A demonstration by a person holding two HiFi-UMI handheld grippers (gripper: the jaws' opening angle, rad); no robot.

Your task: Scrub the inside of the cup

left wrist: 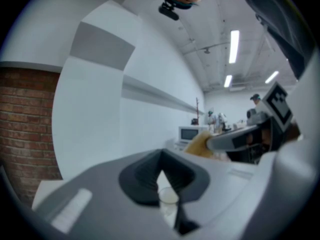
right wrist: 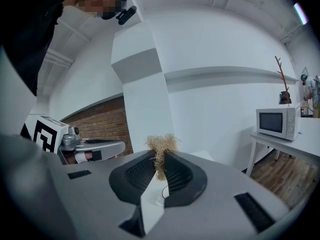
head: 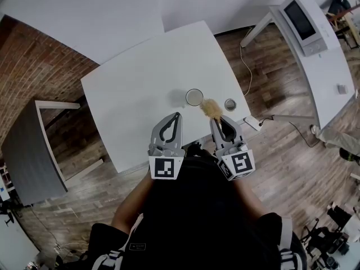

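A clear glass cup [head: 194,97] stands upright on the white table [head: 129,94], near its front edge. My left gripper [head: 176,115] hangs just short of the cup on its near left side, jaws shut with nothing between them. In the left gripper view the cup [left wrist: 168,198] shows below the closed left gripper [left wrist: 161,156]. My right gripper [head: 215,120] is shut on a tan fibre scrubber [head: 211,109], whose tuft sits just right of the cup, outside it. In the right gripper view the scrubber [right wrist: 161,145] sticks up from the pinched jaws of the right gripper [right wrist: 161,159].
A small round tin [head: 230,104] sits on the table right of the scrubber. A white power strip [head: 252,122] lies at the table's front right corner. A side table with a microwave [head: 302,21] stands at the far right, and a grey cabinet [head: 25,151] at the left.
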